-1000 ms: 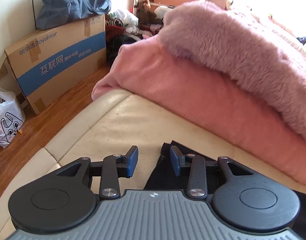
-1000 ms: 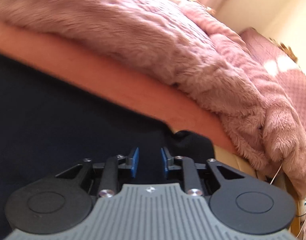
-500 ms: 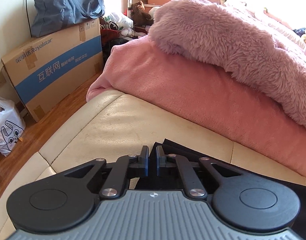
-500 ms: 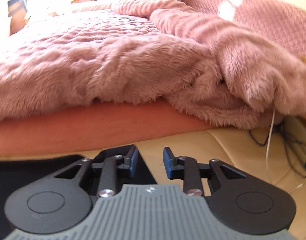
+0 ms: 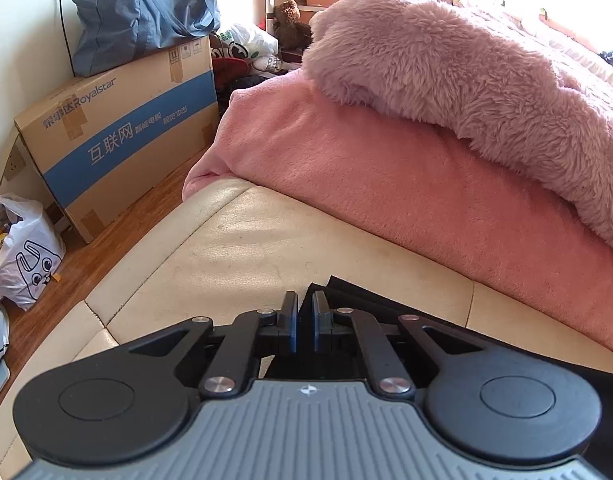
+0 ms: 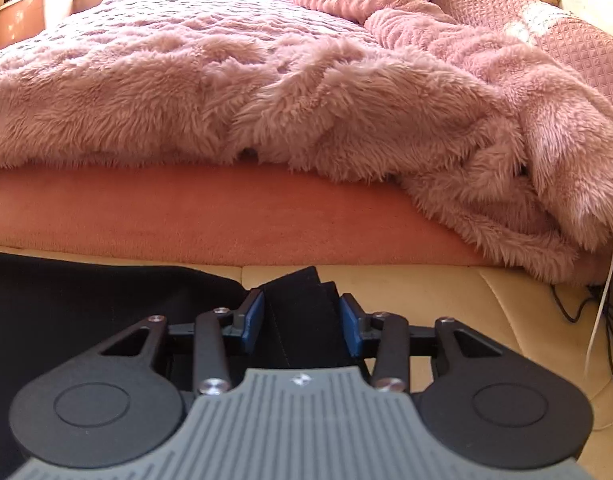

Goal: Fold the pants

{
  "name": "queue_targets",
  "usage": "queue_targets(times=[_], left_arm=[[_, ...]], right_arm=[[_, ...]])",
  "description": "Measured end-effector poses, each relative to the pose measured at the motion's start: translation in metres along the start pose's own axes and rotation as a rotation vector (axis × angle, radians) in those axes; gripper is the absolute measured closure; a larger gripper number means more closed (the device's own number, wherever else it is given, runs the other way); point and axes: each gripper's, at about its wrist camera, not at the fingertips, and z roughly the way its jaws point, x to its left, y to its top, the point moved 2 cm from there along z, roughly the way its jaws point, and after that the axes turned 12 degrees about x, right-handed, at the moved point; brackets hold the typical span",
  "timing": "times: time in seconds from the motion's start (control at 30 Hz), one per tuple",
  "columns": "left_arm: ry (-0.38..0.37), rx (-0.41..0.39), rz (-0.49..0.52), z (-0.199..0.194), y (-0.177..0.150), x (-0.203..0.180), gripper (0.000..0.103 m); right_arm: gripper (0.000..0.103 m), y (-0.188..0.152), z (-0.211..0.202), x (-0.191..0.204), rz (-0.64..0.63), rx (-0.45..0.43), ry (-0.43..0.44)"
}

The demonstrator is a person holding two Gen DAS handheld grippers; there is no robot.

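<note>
Black pants (image 5: 386,304) lie on the cream bed frame (image 5: 266,240); my left gripper (image 5: 305,320) pinches one corner, my right gripper (image 6: 302,316) gapes around the other. Next: close, lift both.

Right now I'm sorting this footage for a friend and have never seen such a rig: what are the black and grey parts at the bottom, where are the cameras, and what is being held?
Those parts are two hand-held grippers, one in each of a person's hands, each with a fisheye camera looking forward along its two blue-padded fingers. One picture comes from the left gripper, the other from the right gripper. Black pants lie on a cream cushioned surface, beside a pink blanket with a fluffy pink throw on top. The left gripper is nearly shut, pinching an edge of the pants. The right one is open, with a pants corner between its fingers but not yet clamped. A cardboard box stands on the floor.
</note>
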Motion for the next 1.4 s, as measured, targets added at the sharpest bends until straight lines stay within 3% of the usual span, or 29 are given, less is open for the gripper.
queue_targets(times=[0.13, 0.43, 0.57, 0.67, 0.73, 0.87, 0.93, 1.0, 1.07, 1.13, 1.2, 1.23, 1.27, 1.4], left_arm=[[0.031, -0.018, 0.007, -0.002, -0.001, -0.004, 0.103], [0.111, -0.165, 0.063, -0.039, 0.003, -0.010, 0.103], [0.118, -0.248, 0.068, -0.060, 0.012, -0.011, 0.103], [0.132, -0.244, 0.088, -0.056, 0.018, -0.014, 0.103], [0.091, -0.222, 0.078, -0.052, 0.018, -0.015, 0.103], [-0.037, -0.151, 0.064, -0.041, 0.012, -0.017, 0.101], [-0.077, -0.120, 0.058, -0.036, 0.007, -0.017, 0.099], [-0.108, -0.111, 0.063, -0.034, 0.000, -0.019, 0.098], [-0.145, -0.093, 0.111, -0.034, -0.006, -0.025, 0.098], [-0.118, -0.089, 0.184, -0.033, -0.015, -0.036, 0.095], [-0.056, -0.109, 0.240, -0.029, -0.022, -0.043, 0.081], [-0.038, -0.106, 0.250, -0.025, -0.022, -0.045, 0.061], [-0.028, -0.098, 0.243, -0.020, -0.022, -0.044, 0.052], [-0.026, -0.075, 0.169, -0.002, -0.014, -0.034, 0.052]], right_arm=[[0.076, -0.003, -0.012, 0.006, -0.057, -0.031, -0.046], [0.092, -0.011, -0.037, 0.016, -0.089, -0.116, -0.152], [0.098, -0.016, -0.051, 0.013, -0.033, -0.193, -0.207], [0.099, -0.017, -0.046, 0.004, 0.029, -0.177, -0.231], [0.099, -0.015, -0.038, 0.002, 0.043, -0.158, -0.258], [0.096, -0.011, -0.016, 0.001, 0.045, -0.078, -0.265], [0.086, -0.009, -0.008, 0.001, 0.030, -0.046, -0.292], [0.068, -0.007, -0.012, 0.000, 0.027, -0.043, -0.294], [0.062, -0.008, -0.020, 0.000, 0.018, -0.059, -0.311], [0.062, -0.013, -0.035, 0.006, -0.002, -0.098, -0.332], [0.061, -0.020, -0.052, 0.016, -0.026, -0.150, -0.330], [0.061, -0.025, -0.060, 0.022, -0.043, -0.177, -0.325], [0.060, -0.030, -0.066, 0.028, -0.056, -0.194, -0.310], [0.061, -0.044, -0.067, 0.049, -0.083, -0.184, -0.202]])
